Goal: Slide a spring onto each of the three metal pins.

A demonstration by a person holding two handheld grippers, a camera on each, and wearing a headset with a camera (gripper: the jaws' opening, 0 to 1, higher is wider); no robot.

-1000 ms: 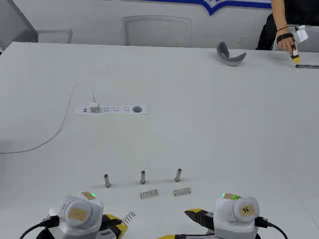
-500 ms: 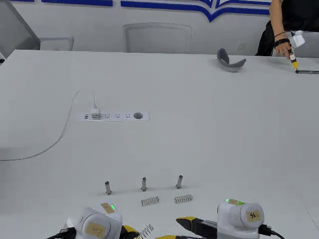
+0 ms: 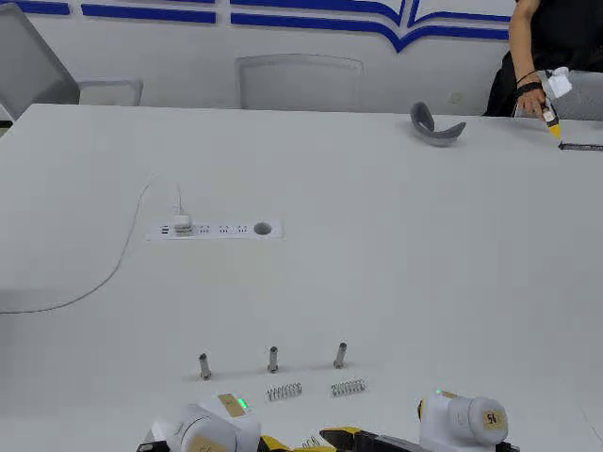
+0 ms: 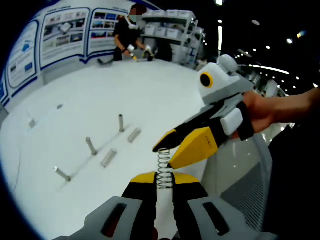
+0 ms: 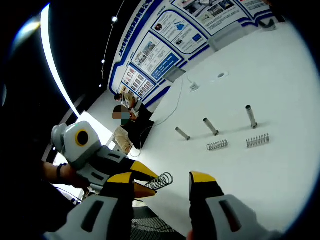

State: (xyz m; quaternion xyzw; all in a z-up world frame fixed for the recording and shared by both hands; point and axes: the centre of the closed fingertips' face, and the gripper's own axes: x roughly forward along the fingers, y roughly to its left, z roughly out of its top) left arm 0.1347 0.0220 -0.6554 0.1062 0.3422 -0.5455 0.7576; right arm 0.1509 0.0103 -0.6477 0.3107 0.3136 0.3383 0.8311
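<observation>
The left hand-held gripper (image 4: 165,179), clamped on a spring (image 4: 163,162), has swung in to meet the right hand-held gripper (image 5: 165,178), whose jaws stand wide by the coil's free end. This is likely a regrip. The pins (image 3: 272,358) are all bare, with two springs (image 3: 283,391) lying before them on the table (image 3: 377,235).

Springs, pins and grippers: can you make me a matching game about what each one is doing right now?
Things:
1. left gripper
2. right gripper
3. pins
4. loose springs

States:
A. standing upright on the table
B. lying flat on the table
C. fingers apart
D. shut on a spring

Pairs: 1-D, 2-C, 3-A, 4-B
</observation>
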